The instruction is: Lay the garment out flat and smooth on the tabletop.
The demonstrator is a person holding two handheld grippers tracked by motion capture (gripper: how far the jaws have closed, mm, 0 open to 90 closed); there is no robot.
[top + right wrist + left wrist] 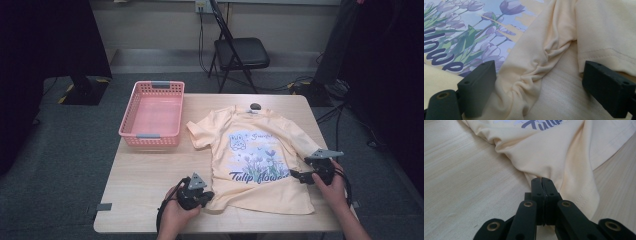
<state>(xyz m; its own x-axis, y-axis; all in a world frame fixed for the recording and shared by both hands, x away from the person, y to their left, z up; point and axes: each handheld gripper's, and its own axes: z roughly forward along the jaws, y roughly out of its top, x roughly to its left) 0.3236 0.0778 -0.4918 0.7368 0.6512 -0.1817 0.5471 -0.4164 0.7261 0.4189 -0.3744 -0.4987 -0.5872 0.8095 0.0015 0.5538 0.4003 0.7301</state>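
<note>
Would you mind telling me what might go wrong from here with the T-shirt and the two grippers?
The left gripper is shut on only a small pinch of the T-shirt hem, so the cloth may slip out when lifted. The right gripper stands open around a bunched side fold without pressing it; closing there may catch an uneven wad and fold the T-shirt crookedly.

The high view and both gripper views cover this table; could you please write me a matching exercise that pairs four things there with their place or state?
Things:
1. left gripper
2. right gripper
3. pink basket
4. folding chair

Places or states:
A. on the floor beyond the table
B. jaws open astride a bunched side edge of the T-shirt
C. on the table, left of the shirt
D. jaws shut on the shirt's hem corner

Pairs: 1-D, 2-B, 3-C, 4-A
</note>
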